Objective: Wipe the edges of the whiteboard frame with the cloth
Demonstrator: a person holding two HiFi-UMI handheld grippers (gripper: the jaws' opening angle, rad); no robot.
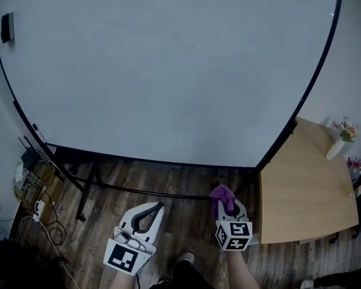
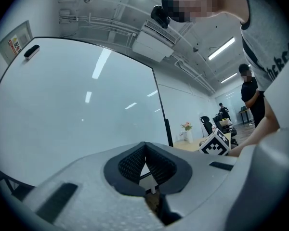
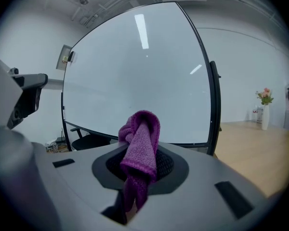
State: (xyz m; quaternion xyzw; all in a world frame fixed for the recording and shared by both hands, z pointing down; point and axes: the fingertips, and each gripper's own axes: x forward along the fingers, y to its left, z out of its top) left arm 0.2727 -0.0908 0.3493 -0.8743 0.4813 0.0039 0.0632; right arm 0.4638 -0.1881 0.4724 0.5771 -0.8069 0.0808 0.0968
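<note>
Below the whiteboard (image 1: 168, 71), right gripper (image 1: 224, 205) pinches the cloth (image 3: 140, 143), bunched end toward the board; left gripper (image 1: 156, 207) closed.

Dark wood floor (image 1: 192, 221); pale wooden table (image 1: 307, 191), perhaps flowers (image 1: 347, 131) on it.

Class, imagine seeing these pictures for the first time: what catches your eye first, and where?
The wide whiteboard fills the upper head view. Below it, the right gripper is shut on a bright purple cloth; the left gripper beside it is shut with nothing between its jaws.
</note>
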